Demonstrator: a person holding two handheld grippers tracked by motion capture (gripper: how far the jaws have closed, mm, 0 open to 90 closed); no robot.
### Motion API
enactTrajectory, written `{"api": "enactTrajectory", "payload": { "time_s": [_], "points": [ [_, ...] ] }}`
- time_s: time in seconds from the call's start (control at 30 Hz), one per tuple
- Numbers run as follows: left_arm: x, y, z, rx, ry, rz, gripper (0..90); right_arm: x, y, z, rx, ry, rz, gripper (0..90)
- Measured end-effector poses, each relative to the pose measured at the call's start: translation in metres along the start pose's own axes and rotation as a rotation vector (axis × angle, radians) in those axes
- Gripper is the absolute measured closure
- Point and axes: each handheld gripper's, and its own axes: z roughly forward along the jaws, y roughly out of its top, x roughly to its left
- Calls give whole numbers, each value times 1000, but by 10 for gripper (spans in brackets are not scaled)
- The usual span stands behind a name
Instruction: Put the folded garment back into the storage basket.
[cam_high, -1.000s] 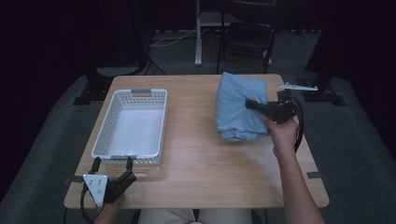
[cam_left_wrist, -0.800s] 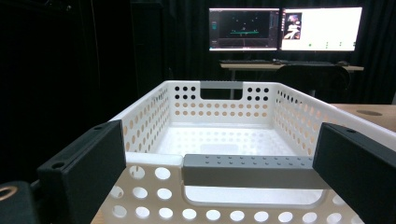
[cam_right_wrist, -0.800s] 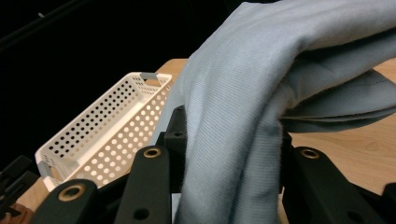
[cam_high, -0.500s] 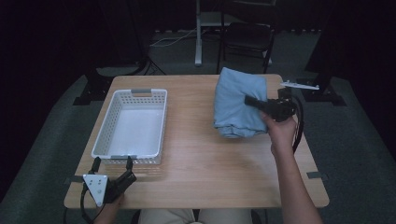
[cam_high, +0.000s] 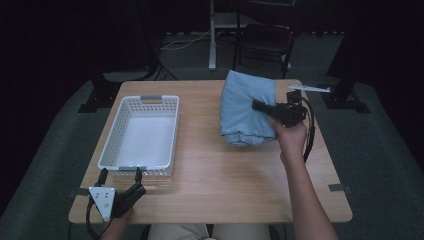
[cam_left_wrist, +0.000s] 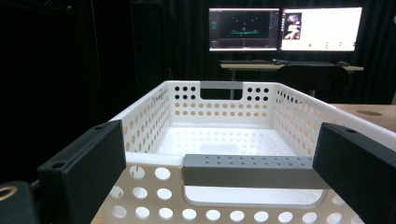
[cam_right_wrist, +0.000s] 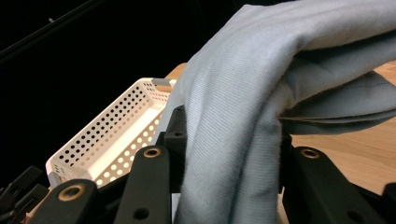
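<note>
A folded light-blue cloth lies bunched at the back right of the wooden table. My right gripper reaches into it from the right and is shut on a thick fold. In the right gripper view the cloth drapes between and over the jaws of that gripper. A white perforated basket stands empty on the left half of the table. My left gripper rests at the front left corner, open, pointing at the basket's near wall. Its jaws frame the grey handle of the basket.
Bare table lies between the basket and the cloth and along the front edge. Behind the table stand a dark chair and metal stand legs. Two lit monitors sit on a desk beyond the basket.
The right gripper has drawn the blue cloth slightly left, toward the basket. The left gripper has stayed where it was.
</note>
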Motion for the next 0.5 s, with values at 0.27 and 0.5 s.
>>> {"api": "enactTrajectory", "payload": {
  "time_s": [0.27, 0.5],
  "points": [
    [0, 0, 0, -1, -3, 0, 39, 8, 0, 14, -12, 11, 16, 646],
    [0, 0, 0, 1, -7, 1, 39, 15, 0, 23, -24, 17, 18, 646]
  ]
}}
